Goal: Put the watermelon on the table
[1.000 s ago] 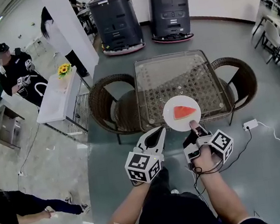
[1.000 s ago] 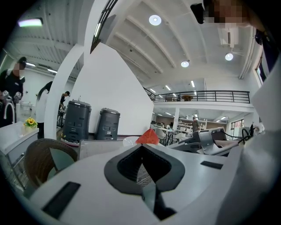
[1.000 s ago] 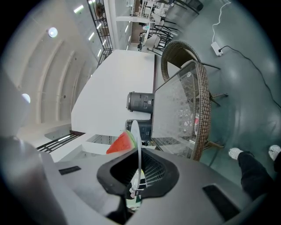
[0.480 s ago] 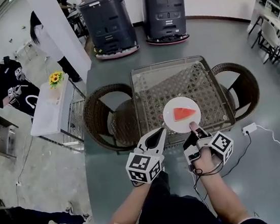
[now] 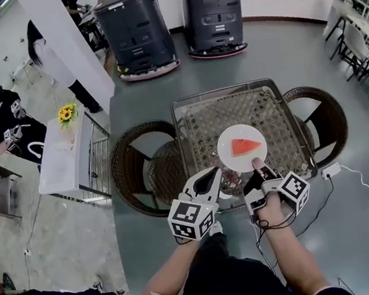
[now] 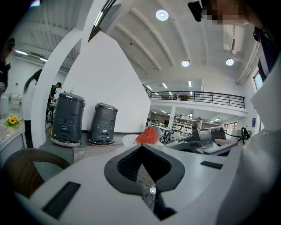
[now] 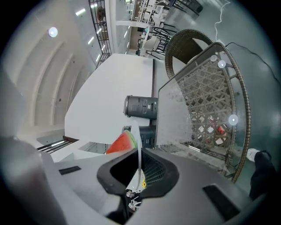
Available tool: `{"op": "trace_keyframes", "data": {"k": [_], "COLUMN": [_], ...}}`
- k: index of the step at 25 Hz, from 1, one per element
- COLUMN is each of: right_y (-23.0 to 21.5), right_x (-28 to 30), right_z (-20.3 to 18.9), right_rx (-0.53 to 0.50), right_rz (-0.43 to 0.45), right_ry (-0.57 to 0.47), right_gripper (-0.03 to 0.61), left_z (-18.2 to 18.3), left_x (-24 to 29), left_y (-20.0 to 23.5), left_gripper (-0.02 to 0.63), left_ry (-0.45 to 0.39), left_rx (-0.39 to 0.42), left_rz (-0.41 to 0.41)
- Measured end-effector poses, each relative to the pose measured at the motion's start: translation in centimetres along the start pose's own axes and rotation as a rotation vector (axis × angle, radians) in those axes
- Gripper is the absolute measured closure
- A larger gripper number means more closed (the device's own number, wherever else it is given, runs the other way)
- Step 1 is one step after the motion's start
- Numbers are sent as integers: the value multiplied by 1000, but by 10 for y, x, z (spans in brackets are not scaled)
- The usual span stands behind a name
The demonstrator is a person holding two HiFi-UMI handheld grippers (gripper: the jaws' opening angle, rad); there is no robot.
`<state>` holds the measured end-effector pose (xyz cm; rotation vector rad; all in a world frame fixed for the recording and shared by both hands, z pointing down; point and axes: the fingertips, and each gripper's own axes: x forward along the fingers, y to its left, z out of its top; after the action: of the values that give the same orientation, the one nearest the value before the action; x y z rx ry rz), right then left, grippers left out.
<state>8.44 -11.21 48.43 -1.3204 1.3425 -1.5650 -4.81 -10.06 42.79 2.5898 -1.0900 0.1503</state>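
A red wedge of watermelon [image 5: 244, 145] lies on a round white plate [image 5: 229, 154]. My right gripper [image 5: 257, 164] is shut on the plate's near rim and holds it over the near part of the glass-topped wicker table [image 5: 233, 106]. In the right gripper view the plate [image 7: 138, 145] runs edge-on between the jaws, with the watermelon [image 7: 119, 143] to its left. My left gripper [image 5: 213, 172] is just left of the plate, its jaws together with nothing in them. The left gripper view shows the watermelon [image 6: 147, 135] just past that gripper's [image 6: 141, 146] tip.
Wicker chairs stand left [image 5: 136, 166] and right [image 5: 321, 112] of the table. Two dark grey machines [image 5: 135, 25] [image 5: 213, 5] stand behind it. A white side table with sunflowers [image 5: 66, 118] and people are at the left. A white adapter and cable [image 5: 329, 171] lie on the floor.
Both grippers and the plate have moved forward, so the plate now hangs over the table's near part rather than at its front edge. The grip on the plate is unchanged.
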Motion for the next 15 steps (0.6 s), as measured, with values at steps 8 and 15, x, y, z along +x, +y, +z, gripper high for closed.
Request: {"op": "trace_keyframes", "data": {"k": [8,15], "right_y": [10,7], "right_x": [37,42], "right_z": [9,11], "right_rx": [6,10], "right_rz": [-12,-11], "right_ry": [-39,-54], "right_gripper": [568,568], "left_z": [9,6], "left_x": [29,37], "left_y": [31,38], "left_gripper": [609,609], "left_ry": [20,27], "left_rx": [-12,-14], "left_rz": [-42,-57]}}
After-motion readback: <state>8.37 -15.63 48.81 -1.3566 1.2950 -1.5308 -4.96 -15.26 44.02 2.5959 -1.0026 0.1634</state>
